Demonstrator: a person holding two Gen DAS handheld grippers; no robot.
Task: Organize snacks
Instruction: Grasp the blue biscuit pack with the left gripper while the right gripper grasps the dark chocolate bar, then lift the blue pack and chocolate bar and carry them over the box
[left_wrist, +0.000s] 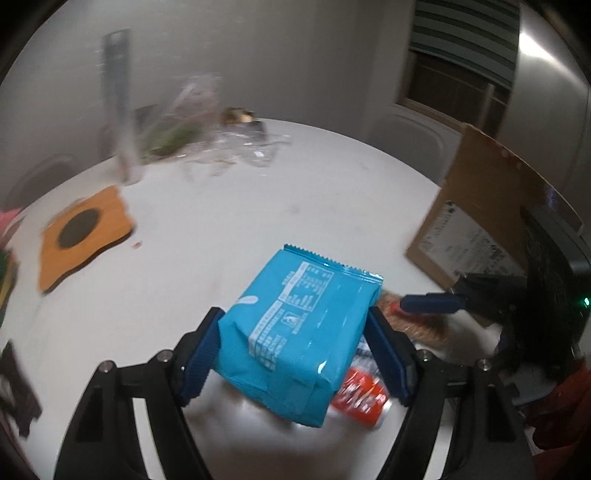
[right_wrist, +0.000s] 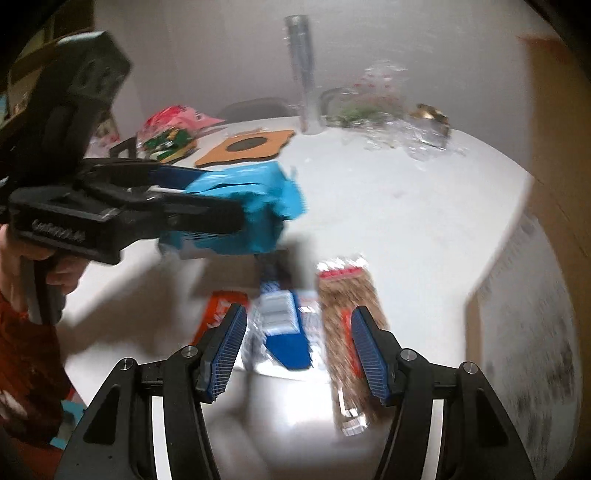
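My left gripper (left_wrist: 293, 315) is shut on a teal-blue snack packet (left_wrist: 291, 343), holding it by its sides above the white table (left_wrist: 258, 206). The right wrist view shows the same packet (right_wrist: 258, 199) lifted at the left, with a hand on the handle. My right gripper (right_wrist: 299, 325) is open and hovers over a blue-and-white packet (right_wrist: 284, 332) lying flat. A brown snack pack (right_wrist: 343, 295) lies under its right pad and a red-orange packet (right_wrist: 218, 310) by its left. The pads touch none of them.
A cardboard box (left_wrist: 480, 221) stands at the table's right edge. An orange mat with a dark disc (left_wrist: 85, 232) lies left. At the back are a tall grey cylinder (left_wrist: 120, 103), crumpled clear wrap (left_wrist: 207, 129), and pink and green snack bags (right_wrist: 173, 125).
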